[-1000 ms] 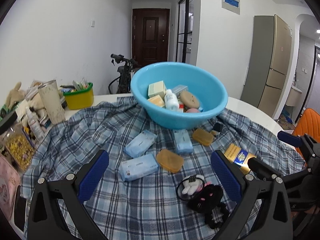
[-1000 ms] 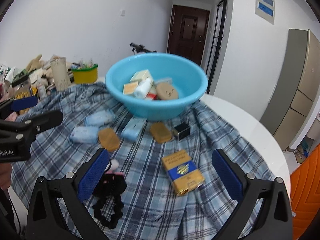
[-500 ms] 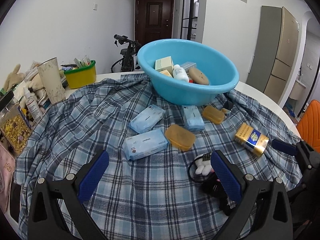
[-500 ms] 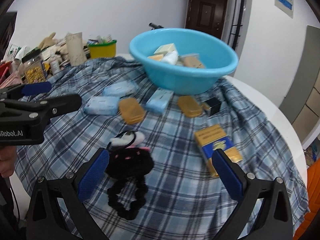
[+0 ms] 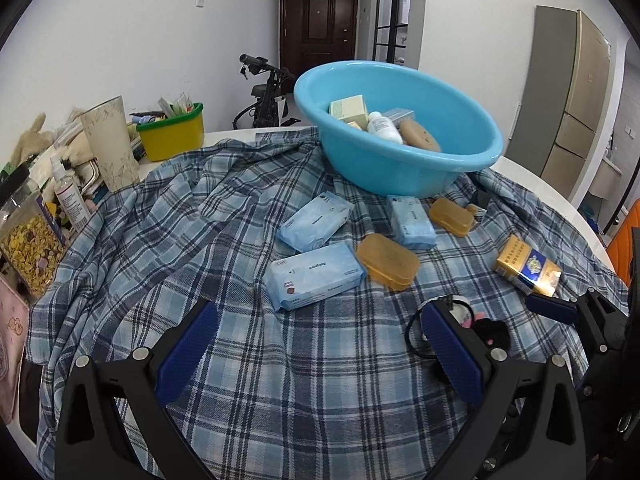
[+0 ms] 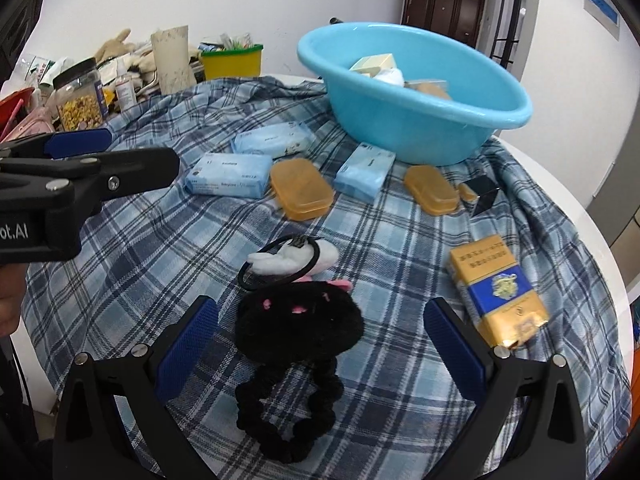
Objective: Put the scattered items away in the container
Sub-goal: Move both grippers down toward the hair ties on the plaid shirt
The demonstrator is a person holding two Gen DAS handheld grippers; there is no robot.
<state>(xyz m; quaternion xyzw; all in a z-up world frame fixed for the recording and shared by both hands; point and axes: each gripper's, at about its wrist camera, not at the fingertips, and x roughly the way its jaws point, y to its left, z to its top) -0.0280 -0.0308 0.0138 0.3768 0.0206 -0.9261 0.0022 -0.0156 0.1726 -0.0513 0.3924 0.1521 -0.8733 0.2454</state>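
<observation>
A light blue basin point(image 5: 396, 160) point(image 6: 412, 128) holding boxes and a bottle stands at the back of the plaid cloth point(image 5: 200, 240). Three blue tissue packs point(image 5: 316, 274), two amber soap cases point(image 5: 388, 262) and a gold-and-blue carton point(image 6: 498, 288) lie in front of it. A black plush hair tie point(image 6: 298, 324) with a white one point(image 6: 292, 260) behind it lies between the wide-apart fingers of my right gripper point(image 6: 320, 352), which is open and not touching it. My left gripper point(image 5: 320, 352) is open above bare cloth, just short of the nearest tissue pack.
A yellow tub point(image 5: 172, 136), a tall paper cup point(image 5: 110, 144), a spray bottle point(image 5: 72, 196) and a cereal jar point(image 6: 78, 100) crowd the table's left side. A small black box point(image 6: 484, 196) sits by the basin. The white table edge point(image 6: 600, 232) curves on the right.
Both grippers have come lower and closer to the cloth. The right one has moved left over the black plush hair tie, which now lies between its fingers. Nothing has been taken hold of.
</observation>
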